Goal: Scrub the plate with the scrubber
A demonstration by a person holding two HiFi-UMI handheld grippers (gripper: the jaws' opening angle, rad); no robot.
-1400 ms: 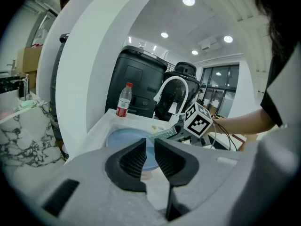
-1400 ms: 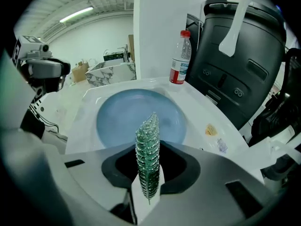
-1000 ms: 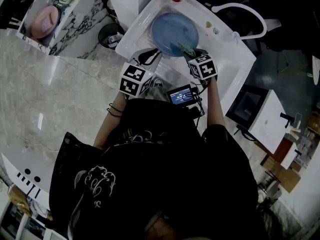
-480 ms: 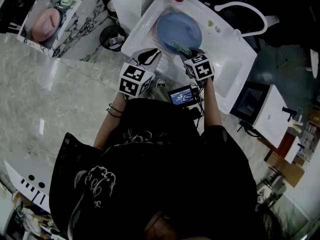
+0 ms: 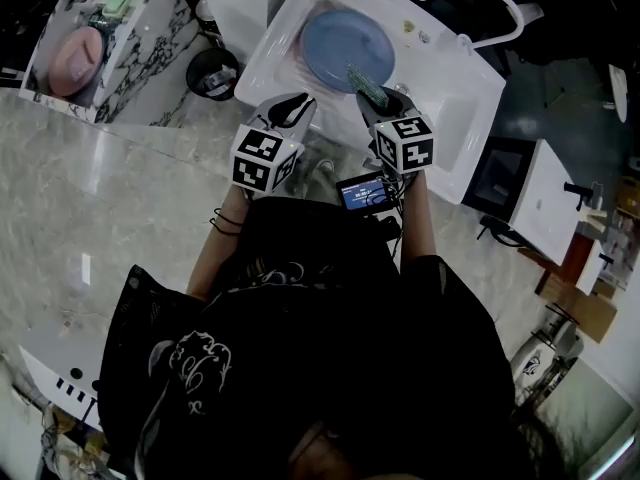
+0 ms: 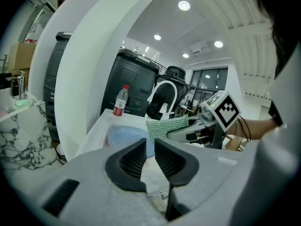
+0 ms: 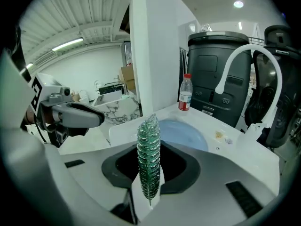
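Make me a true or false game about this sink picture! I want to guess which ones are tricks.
1. The right gripper is shut on the green scrubber. True.
2. The plate is red. False: the plate is blue.
3. The plate lies in the white sink. True.
4. The left gripper is holding the bottle. False: the left gripper holds nothing, and the bottle stands on its own at the far edge of the sink.
5. The faucet is white and curved. True.
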